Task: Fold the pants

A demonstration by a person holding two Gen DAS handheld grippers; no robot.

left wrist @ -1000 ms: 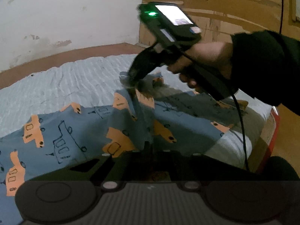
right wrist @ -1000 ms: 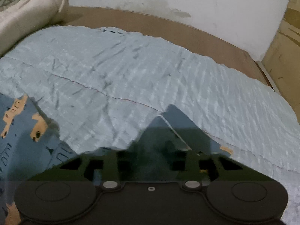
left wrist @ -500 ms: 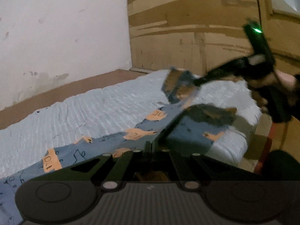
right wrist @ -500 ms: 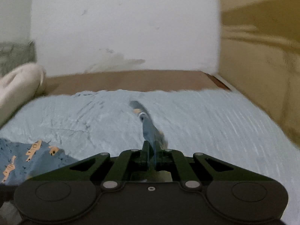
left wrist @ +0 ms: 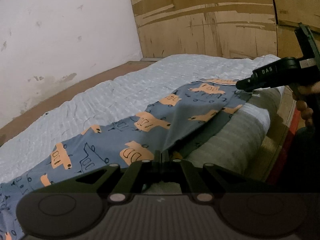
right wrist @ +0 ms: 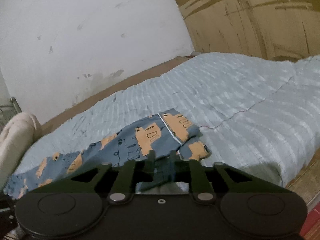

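Note:
The blue pants point(left wrist: 128, 138) with orange car prints lie stretched along the near side of the bed. My left gripper point(left wrist: 162, 156) is shut on a fold of the pants near the bed's front edge. In the right wrist view the pants point(right wrist: 152, 138) lie flat, their piped hem end toward the right. My right gripper point(right wrist: 162, 156) stands a little open, with cloth still between its fingers. The right gripper also shows in the left wrist view point(left wrist: 243, 86) at the far end of the pants.
The light blue quilted bedspread point(right wrist: 230, 92) covers the bed. A cream pillow point(right wrist: 16, 136) lies at the left. A white wall and a brown plywood panel point(left wrist: 210, 16) stand behind. The bed's corner and a red edge point(left wrist: 288, 140) are at the right.
Both grippers pulled the pants out lengthwise and lowered them onto the bed. The right gripper swung out to the right end and its fingers have parted.

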